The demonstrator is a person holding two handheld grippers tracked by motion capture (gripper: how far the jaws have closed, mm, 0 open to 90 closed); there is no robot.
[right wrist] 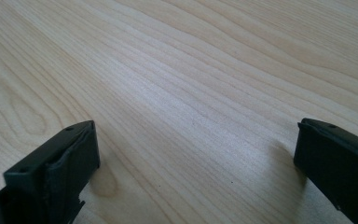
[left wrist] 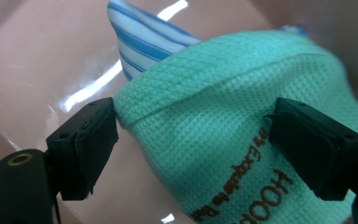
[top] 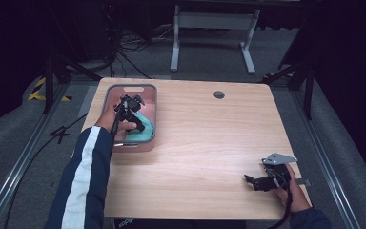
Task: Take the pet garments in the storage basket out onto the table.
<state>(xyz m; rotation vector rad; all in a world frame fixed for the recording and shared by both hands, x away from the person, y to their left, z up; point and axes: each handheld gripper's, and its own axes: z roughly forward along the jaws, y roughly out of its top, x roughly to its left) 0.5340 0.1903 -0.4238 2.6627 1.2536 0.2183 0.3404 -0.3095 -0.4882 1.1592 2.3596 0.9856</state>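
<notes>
Inside pink bin (top: 148, 98) | my left tongs (left wrist: 193, 140) spread, straddling green cloth (left wrist: 223, 116) | right tongs (right wrist: 196, 163) spread, well apart.

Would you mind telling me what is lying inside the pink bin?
A green waffle-weave cloth with brown printed lettering fills the near part of the pink bin; a blue-and-white striped cloth pokes out behind it. Whatever lies beneath them is covered.

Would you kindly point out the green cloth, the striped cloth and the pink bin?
green cloth (left wrist: 242, 135), left gripper view, its waffle weave
striped cloth (left wrist: 144, 42), left gripper view, its raised corner
pink bin (top: 132, 87), high view, far rim
</notes>
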